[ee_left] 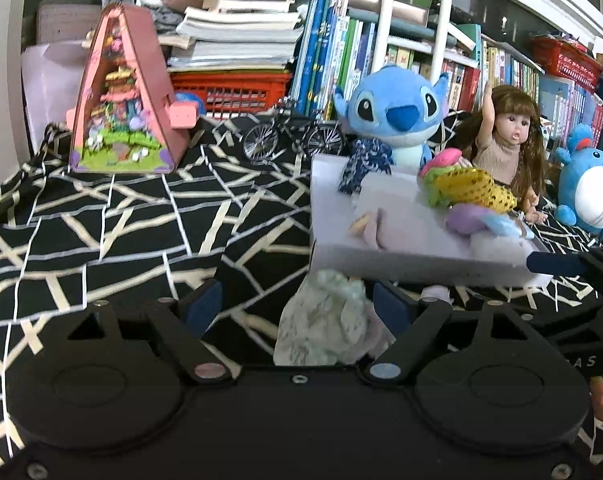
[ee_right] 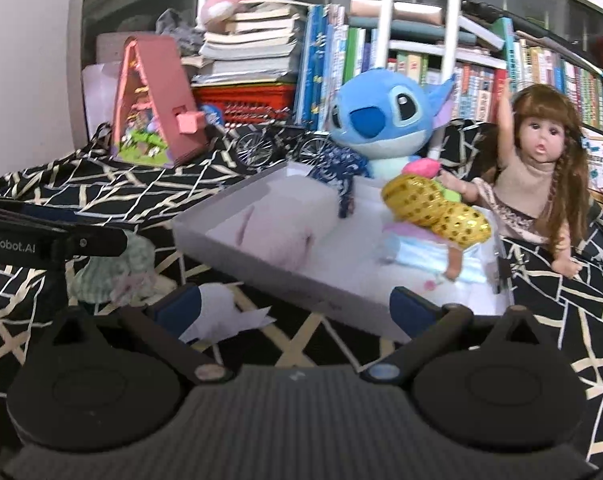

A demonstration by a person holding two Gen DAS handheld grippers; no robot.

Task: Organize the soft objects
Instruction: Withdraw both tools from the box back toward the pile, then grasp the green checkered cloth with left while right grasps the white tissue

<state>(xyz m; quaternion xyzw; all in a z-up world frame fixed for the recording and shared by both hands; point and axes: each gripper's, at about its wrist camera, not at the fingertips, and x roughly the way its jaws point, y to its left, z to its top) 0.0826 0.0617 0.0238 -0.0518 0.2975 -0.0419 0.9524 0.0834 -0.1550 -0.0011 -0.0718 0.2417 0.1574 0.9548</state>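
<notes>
Currently left gripper (ee_left: pixel 299 304) jaws open w/ pale green cloth bundle (ee_left: pixel 325 320) between them, on black patterned cloth (ee_left: pixel 141 232) beside white box (ee_left: pixel 381 256). Right gripper (ee_right: pixel 297 312) jaws open, holding nothing.

I count one white box (ee_right: pixel 261 216), one doll (ee_right: pixel 541 168) and one toy bicycle (ee_left: pixel 293 136). Blue plush toys: two (the round one (ee_left: pixel 589 192) sits apart from the big-eared one (ee_left: pixel 397 116)).

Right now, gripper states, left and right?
Left gripper: open, pale green soft pouch between its fingers, not clamped.
Right gripper: open, holding nothing.
</notes>
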